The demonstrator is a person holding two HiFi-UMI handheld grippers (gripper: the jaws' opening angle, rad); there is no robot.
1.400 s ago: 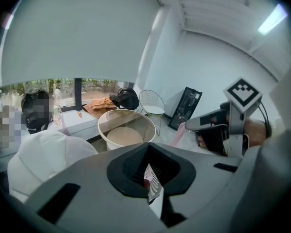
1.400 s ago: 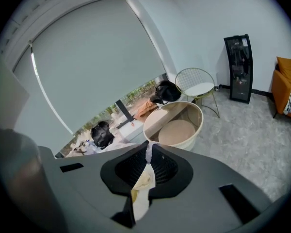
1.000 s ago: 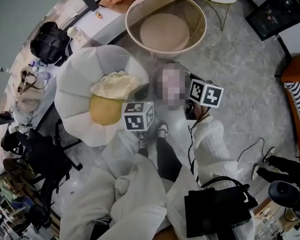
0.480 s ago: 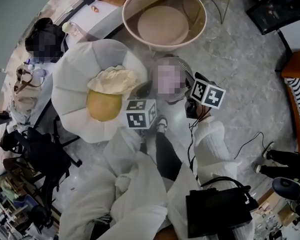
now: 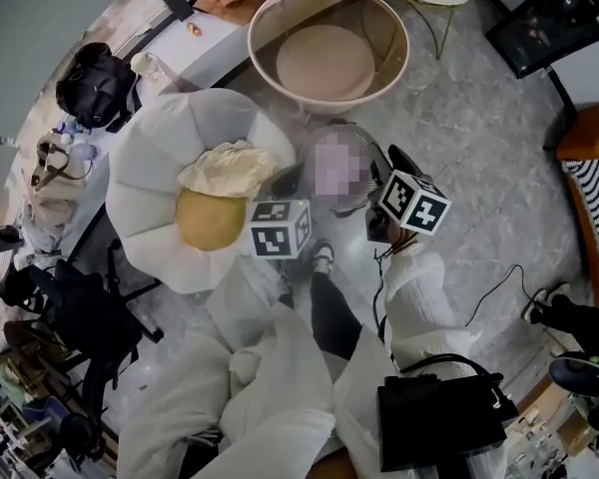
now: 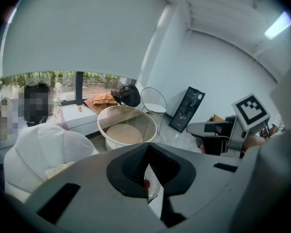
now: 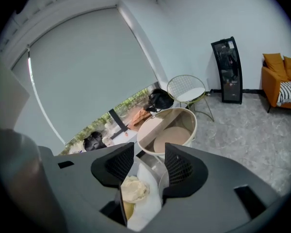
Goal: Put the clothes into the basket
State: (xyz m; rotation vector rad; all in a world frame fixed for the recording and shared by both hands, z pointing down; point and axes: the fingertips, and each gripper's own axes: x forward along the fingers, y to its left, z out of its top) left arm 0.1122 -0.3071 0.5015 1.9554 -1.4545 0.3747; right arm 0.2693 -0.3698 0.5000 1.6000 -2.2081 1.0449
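Fingers, right gripper: spread wide, nothing between. Fingers, left gripper: pressed together, tips meeting.

Cream garment: lies bunched on white petal-shaped chair, framed in gap of right fingers, below and ahead of them. Touches yellow cushion on same chair; just ahead of left fingers in head view.

Basket: stands on grey floor, beyond both pairs of fingers, past chair, well apart from garment.
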